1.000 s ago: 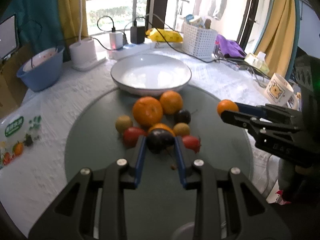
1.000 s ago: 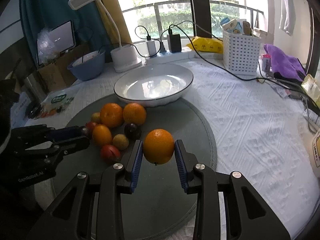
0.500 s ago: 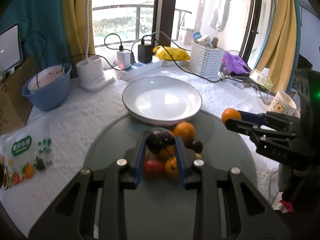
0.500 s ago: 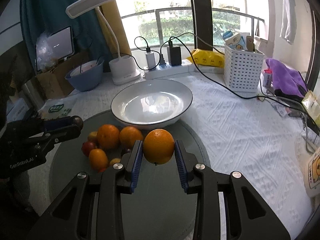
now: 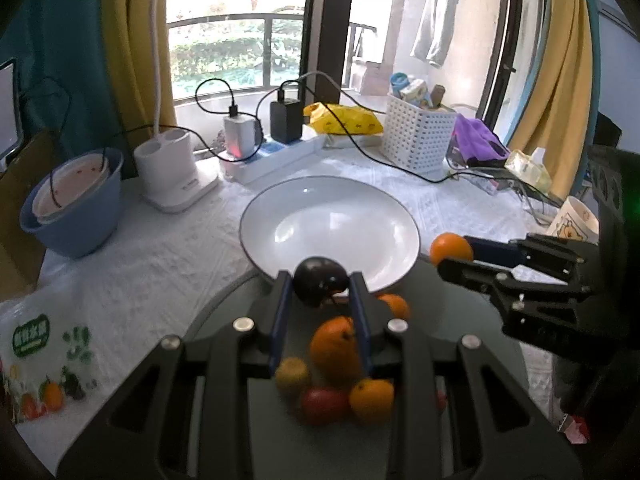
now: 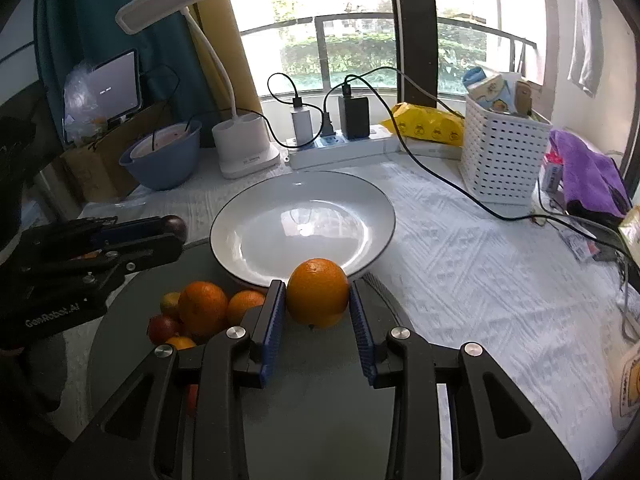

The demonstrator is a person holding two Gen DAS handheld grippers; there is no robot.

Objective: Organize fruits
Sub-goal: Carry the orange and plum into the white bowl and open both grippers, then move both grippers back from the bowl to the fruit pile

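My left gripper (image 5: 320, 286) is shut on a dark purple plum (image 5: 320, 285) and holds it in the air at the near rim of the white plate (image 5: 280, 216). In the right wrist view my right gripper (image 6: 318, 294) is shut on an orange (image 6: 318, 292), also lifted just short of the white plate (image 6: 360, 208). Below both lie several loose fruits (image 5: 336, 352) on the round grey mat (image 5: 460, 360): oranges, a red one, a yellowish one. The left gripper (image 6: 176, 234) shows at the left with the plum (image 6: 174, 224); the right one (image 5: 454, 258) shows at the right with the orange (image 5: 450, 248).
Behind the plate stand a white lamp base (image 5: 172, 176), a power strip with chargers and cables (image 5: 276, 148), a white basket (image 5: 420, 136) and a blue bowl (image 5: 72, 208). A purple cloth (image 6: 588, 172) and a mug (image 5: 576, 220) lie at the right. A fruit bag (image 5: 36, 360) lies at the left.
Both grippers have moved forward toward the white plate with their fruit. The left one lifted the plum off the mat and above the fruit pile.
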